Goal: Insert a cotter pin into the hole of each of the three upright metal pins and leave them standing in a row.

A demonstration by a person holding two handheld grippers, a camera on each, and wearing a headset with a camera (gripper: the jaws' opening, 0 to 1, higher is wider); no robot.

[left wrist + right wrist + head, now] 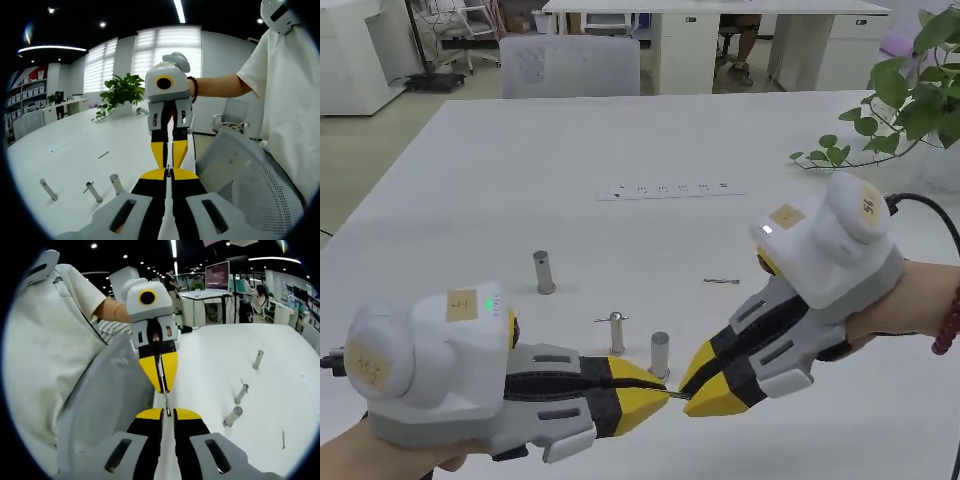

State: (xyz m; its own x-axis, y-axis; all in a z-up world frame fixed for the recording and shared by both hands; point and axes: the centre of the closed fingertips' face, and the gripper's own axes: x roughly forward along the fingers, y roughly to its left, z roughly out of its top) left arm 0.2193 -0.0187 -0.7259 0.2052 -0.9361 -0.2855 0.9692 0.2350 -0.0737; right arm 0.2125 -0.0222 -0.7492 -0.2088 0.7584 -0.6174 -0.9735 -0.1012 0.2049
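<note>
Item 1: your left gripper (167, 176), jaws rising from the bottom edge, yellow tips drawn together.
Item 2: your right gripper (170, 157), facing it tip to tip, jaws likewise almost closed.
Item 3: cotter pin (168, 170), thin, pinched where the two sets of tips meet.
Item 4: white table (75, 135), with three metal pins standing at lower left: leftmost pin (48, 190); middle pin (94, 193), with a second cotter pin (87, 189) across its top; rightmost pin (116, 184).
Item 5: loose cotter pin (103, 155), lying flat, well apart from them.
Item 6: potted plant (120, 92); mesh chair (245, 185); your white sleeve (265, 70); beaded bracelet (194, 89).
</note>
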